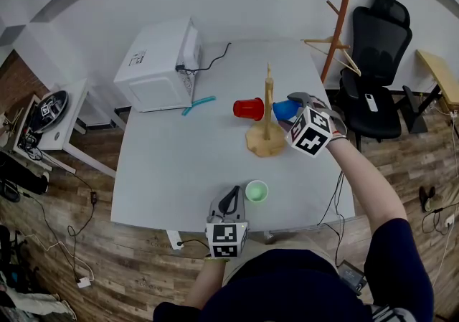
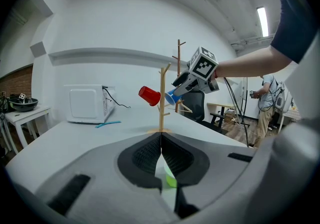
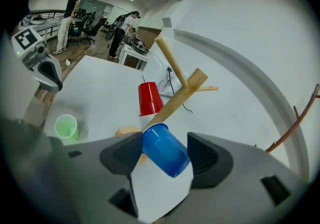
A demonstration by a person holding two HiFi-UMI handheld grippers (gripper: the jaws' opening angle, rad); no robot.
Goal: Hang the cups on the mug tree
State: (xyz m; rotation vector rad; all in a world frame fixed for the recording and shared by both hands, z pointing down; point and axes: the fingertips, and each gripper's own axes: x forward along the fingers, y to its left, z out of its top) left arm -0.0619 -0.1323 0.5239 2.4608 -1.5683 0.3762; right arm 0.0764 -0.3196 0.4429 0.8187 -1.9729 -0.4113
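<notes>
The right claw (image 3: 161, 154) pinches the blue cup (image 3: 165, 148) on its side at the tree's (image 1: 268, 120) right flank, mouth turned toward a slanted peg, seemingly so that the rim can slide onto it. A red cup (image 1: 248, 108) hangs from a peg on the tree's opposite side. The left claw (image 2: 161, 155) is pressed together and empty, well in front of the tree at the worktop's (image 1: 179, 163) near edge. The green cup (image 1: 257, 191) stands upright just beyond it, likely the next cup to hang.
</notes>
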